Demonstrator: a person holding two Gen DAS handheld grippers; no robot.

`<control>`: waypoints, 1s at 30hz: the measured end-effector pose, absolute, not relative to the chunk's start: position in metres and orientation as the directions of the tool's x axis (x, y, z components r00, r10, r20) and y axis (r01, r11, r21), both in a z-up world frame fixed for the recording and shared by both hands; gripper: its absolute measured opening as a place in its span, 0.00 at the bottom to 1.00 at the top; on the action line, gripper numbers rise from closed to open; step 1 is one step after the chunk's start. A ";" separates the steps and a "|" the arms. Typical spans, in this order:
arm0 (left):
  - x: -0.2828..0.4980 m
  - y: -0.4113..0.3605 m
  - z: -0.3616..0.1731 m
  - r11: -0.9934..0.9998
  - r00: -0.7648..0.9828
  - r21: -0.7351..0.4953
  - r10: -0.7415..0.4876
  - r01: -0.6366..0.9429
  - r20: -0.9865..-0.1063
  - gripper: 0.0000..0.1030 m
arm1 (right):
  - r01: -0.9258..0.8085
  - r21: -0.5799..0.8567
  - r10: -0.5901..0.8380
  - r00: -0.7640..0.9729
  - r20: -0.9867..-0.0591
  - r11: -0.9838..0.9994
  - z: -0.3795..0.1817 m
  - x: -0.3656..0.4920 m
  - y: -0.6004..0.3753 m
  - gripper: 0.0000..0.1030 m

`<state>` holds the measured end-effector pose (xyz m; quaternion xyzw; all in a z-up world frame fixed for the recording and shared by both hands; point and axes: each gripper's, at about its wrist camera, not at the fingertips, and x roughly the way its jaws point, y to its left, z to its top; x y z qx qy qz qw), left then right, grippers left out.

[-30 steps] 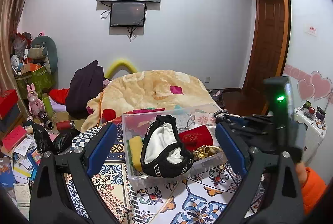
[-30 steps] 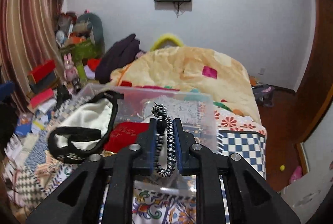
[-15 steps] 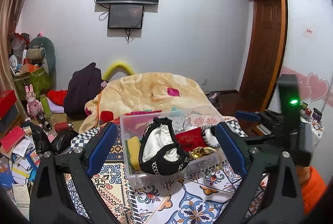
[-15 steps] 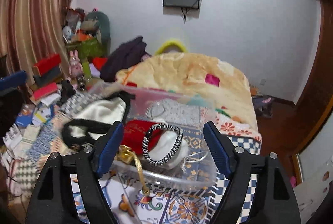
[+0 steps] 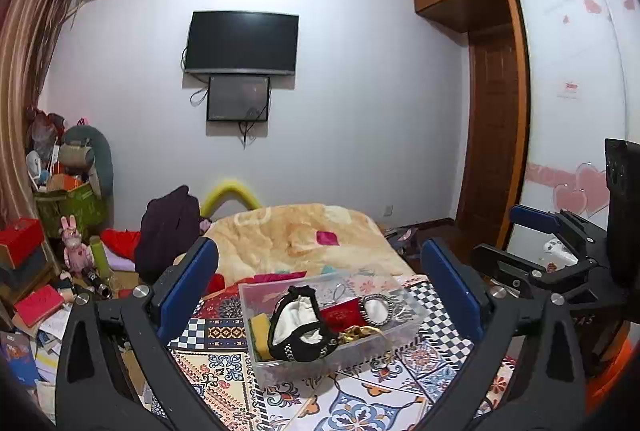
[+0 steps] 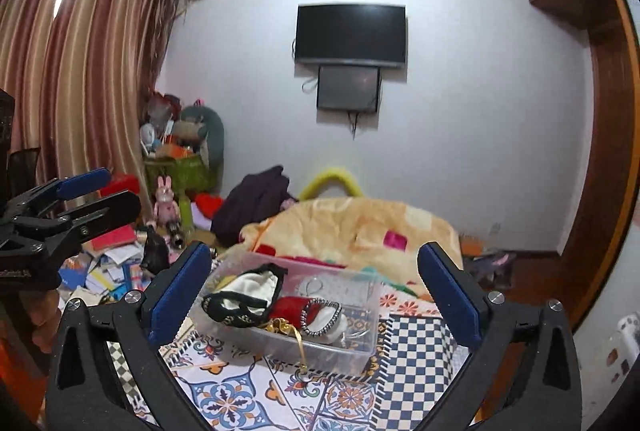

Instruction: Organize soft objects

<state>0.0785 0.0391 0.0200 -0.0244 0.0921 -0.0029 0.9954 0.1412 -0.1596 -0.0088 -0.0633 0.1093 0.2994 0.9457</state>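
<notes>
Left wrist view: clear plastic bin (image 5: 256,305) sits on patterned tablecloth (image 5: 216,363), below and ahead of both tools.
Bin contents, near-left end: yellow sponge-like block (image 5: 260,327) against the wall.
Bin contents, centre: black-and-white pouch (image 5: 298,323), black beaded trim, white lining showing, top edge poking above the rim.
Bin contents, right of pouch: red pouch (image 5: 344,314), touching it.
Bin contents, far-right end: black-and-white beaded ring (image 5: 376,309) lying on white fabric, inside the bin.
Bin contents, front: gold chain (image 5: 358,333); in the right wrist view one strand hangs over the near wall onto the cloth.
Left gripper (image 5: 320,287): released, jaws spread wide, having just widened a little more; nothing between the blue pads.
Right gripper (image 6: 314,291): released, jaws have just been opening; nothing between them; beaded ring (image 6: 320,315) lies free in the bin.
Behind bin: orange blanket (image 5: 300,243) heaped on the bed.
</notes>
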 end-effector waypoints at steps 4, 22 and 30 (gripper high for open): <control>0.063 0.033 0.024 0.999 0.987 -0.033 -0.012 0.007 -0.163 1.00 | -0.589 -0.025 0.570 0.791 -0.222 0.808 -0.007 0.130 -0.164 1.00; 0.054 0.032 0.021 0.997 0.984 -0.070 -0.031 0.019 -0.174 1.00 | -0.575 0.022 0.566 0.797 -0.210 0.818 -0.011 0.124 -0.171 1.00; 0.057 0.034 0.018 0.997 0.983 -0.073 -0.028 0.015 -0.180 1.00 | -0.566 0.036 0.560 0.802 -0.210 0.824 -0.012 0.126 -0.176 1.00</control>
